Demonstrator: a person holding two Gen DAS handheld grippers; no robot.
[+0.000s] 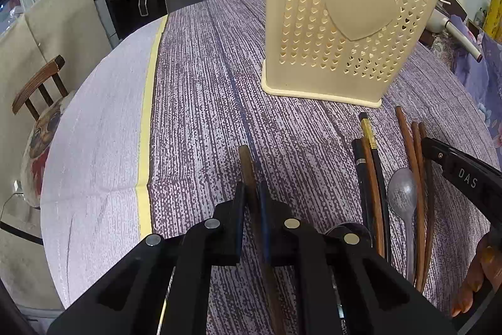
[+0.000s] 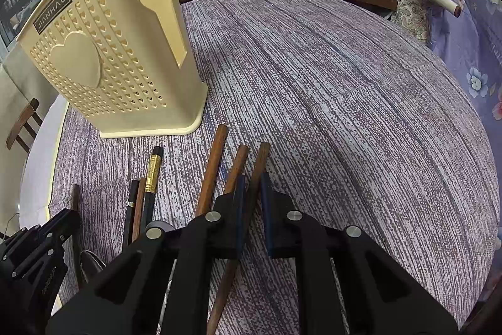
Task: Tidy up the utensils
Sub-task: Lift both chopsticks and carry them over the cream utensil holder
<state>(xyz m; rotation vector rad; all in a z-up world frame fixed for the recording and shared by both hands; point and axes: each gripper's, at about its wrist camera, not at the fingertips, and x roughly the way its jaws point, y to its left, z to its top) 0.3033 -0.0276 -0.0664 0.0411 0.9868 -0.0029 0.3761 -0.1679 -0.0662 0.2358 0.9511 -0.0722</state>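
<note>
While both grippers point down at the purple tablecloth (image 2: 345, 83) | left gripper (image 1: 252, 193) pinches a lone brown chopstick (image 1: 246, 165) lying apart from the rest | right gripper (image 2: 252, 187) pinches the rightmost brown chopstick (image 2: 259, 165) of the pile | remaining chopsticks (image 1: 370, 165) and a grey spoon (image 1: 401, 193) lie before the upright cream utensil holder (image 1: 339, 21).

Left gripper (image 1: 252, 203) and right gripper (image 2: 252, 203) moulded in matte black plastic, angular linkage arms pinned with round silver rivets, jaws lined with dark blue pads, white "DAS" lettering printed on one arm, small screws set along the side.
</note>
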